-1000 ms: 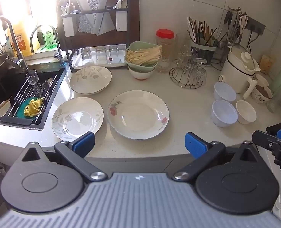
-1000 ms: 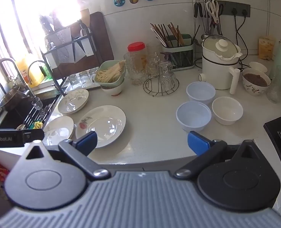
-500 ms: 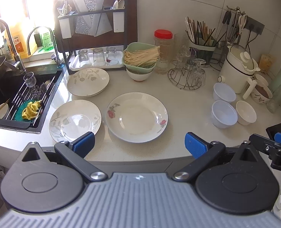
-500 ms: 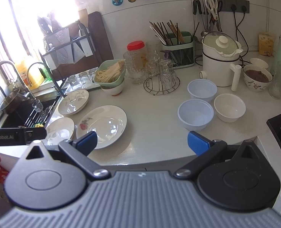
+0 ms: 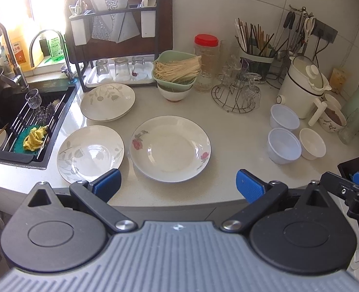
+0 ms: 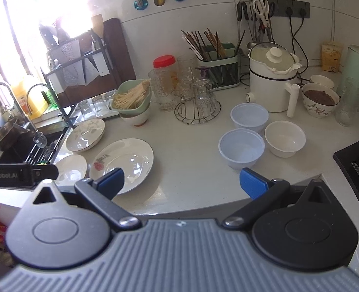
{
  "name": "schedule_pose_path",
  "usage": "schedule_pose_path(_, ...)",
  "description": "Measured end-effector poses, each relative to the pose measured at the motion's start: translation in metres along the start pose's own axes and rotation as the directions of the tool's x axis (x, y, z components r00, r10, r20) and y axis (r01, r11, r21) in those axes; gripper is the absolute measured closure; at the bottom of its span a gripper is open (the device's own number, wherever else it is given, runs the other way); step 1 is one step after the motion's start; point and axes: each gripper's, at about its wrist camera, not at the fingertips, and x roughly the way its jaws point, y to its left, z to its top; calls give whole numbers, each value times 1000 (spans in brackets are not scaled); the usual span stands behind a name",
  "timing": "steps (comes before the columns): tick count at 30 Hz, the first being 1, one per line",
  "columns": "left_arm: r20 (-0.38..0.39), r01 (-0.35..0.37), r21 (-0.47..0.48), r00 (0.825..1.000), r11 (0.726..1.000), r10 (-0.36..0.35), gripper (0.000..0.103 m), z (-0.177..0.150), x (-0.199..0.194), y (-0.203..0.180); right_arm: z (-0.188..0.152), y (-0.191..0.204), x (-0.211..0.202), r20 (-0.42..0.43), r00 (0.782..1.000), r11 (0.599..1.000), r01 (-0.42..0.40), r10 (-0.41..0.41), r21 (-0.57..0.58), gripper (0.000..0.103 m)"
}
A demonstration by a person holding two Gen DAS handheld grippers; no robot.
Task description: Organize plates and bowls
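Three plates lie on the white counter: a rose-patterned plate [image 5: 170, 148] in the middle, a leaf-patterned plate [image 5: 90, 153] to its left, and a deeper leaf-patterned plate [image 5: 107, 101] behind. Three bowls stand at the right: two pale blue ones [image 5: 284, 145] [image 5: 284, 119] and a white one [image 5: 312, 143]. My left gripper [image 5: 178, 186] is open and empty, above the counter's front edge before the rose plate. My right gripper [image 6: 181, 181] is open and empty, before the nearer blue bowl [image 6: 241, 148]; the rose plate [image 6: 123, 164] is at its left.
A black sink [image 5: 21, 121] with a rack and yellow cloth is at the left. A dish rack [image 5: 116, 36], green bowl of noodles [image 5: 177, 70], glasses on a wire stand [image 5: 237, 92], white kettle [image 5: 303, 90] and chopstick holder [image 5: 257, 58] line the back. A dark cooktop [image 6: 356, 160] is at the right.
Both grippers have drifted slightly; the views have shifted a little and the counter items sit a bit higher in frame. Both stay open. No dish has moved.
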Motion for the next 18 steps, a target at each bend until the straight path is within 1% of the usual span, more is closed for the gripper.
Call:
schedule_pose_path(2,0,3,1,1000,1000,-3,1,0,0,0,-1,-1,0,8,1000,1000,-14,14,6,0)
schedule_pose_path(4,-2,8,7,1000,1000,-8,1,-1,1,-1,-2,-1,0,-2,1000,1000,-8,8,-4,0)
schedule_pose_path(5,-2,8,10,1000,1000,-7,1,-1,1,-3,-2,-2,-1,-16,1000,1000,-1,1,-6,0)
schedule_pose_path(6,-3,7,11,1000,1000,-7,1,-1,2,-3,-2,-2,-1,-50,999,1000,7,-7,-6,0)
schedule_pose_path(8,-7,18,8,1000,1000,-18,1,-1,3,-5,-2,-4,-2,-60,998,1000,-8,9,16,0)
schedule_pose_path(9,-13,25,3,1000,1000,-25,1,0,5,-5,-2,-7,-2,-33,999,1000,-21,22,23,0)
schedule_pose_path(10,-23,26,-2,999,1000,-26,1,0,7,-4,-2,-7,-2,-55,998,1000,-13,14,25,0)
schedule_pose_path(11,-36,31,3,999,1000,-31,1,0,8,-5,-2,-9,-1,-59,998,1000,-12,14,28,0)
schedule_pose_path(13,-30,53,16,998,998,-52,1,0,7,-7,-3,-10,-1,-92,996,1000,6,-4,25,0)
schedule_pose_path(15,-24,38,10,999,999,-38,1,0,7,-9,-2,-12,0,-114,993,1000,15,-12,25,0)
schedule_pose_path(16,-25,32,8,999,999,-32,1,0,8,-10,-2,-12,0,-98,995,1000,18,-16,17,0)
schedule_pose_path(18,-27,27,0,999,1000,-27,1,1,9,-12,-1,-15,-1,-97,995,1000,10,-9,15,1)
